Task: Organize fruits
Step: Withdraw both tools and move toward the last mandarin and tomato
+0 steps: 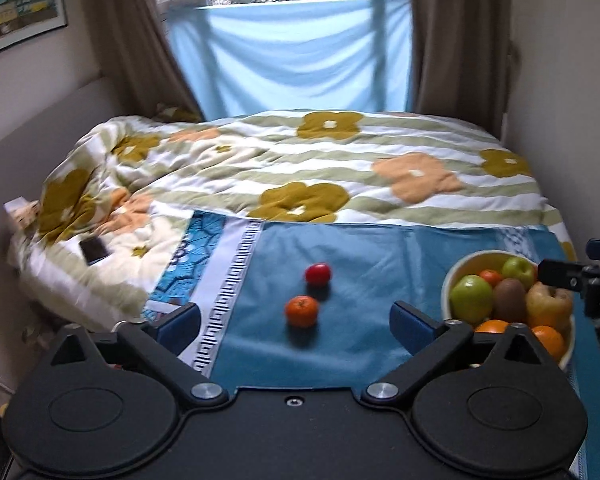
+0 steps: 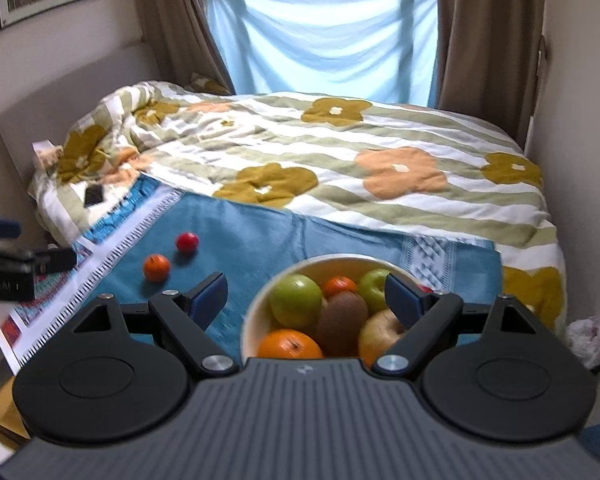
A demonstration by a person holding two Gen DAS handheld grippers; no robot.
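A cream bowl (image 1: 459,268) (image 2: 260,300) holds green apples, a kiwi, oranges and a yellow apple. It stands on a blue cloth (image 1: 359,264) (image 2: 260,240) on the bed. A small orange mandarin (image 1: 301,311) (image 2: 156,267) and a red fruit (image 1: 318,274) (image 2: 187,243) lie loose on the cloth, left of the bowl. My left gripper (image 1: 296,320) is open and empty, with the mandarin just ahead between its fingers. My right gripper (image 2: 305,298) is open and empty, hovering over the bowl.
A flowered duvet (image 1: 300,160) (image 2: 319,152) covers the bed beyond the cloth. A dark phone (image 1: 94,250) (image 2: 93,195) lies on it at the left. Curtains and a window stand behind. Walls close in on both sides. A white bag (image 2: 587,336) lies at the right.
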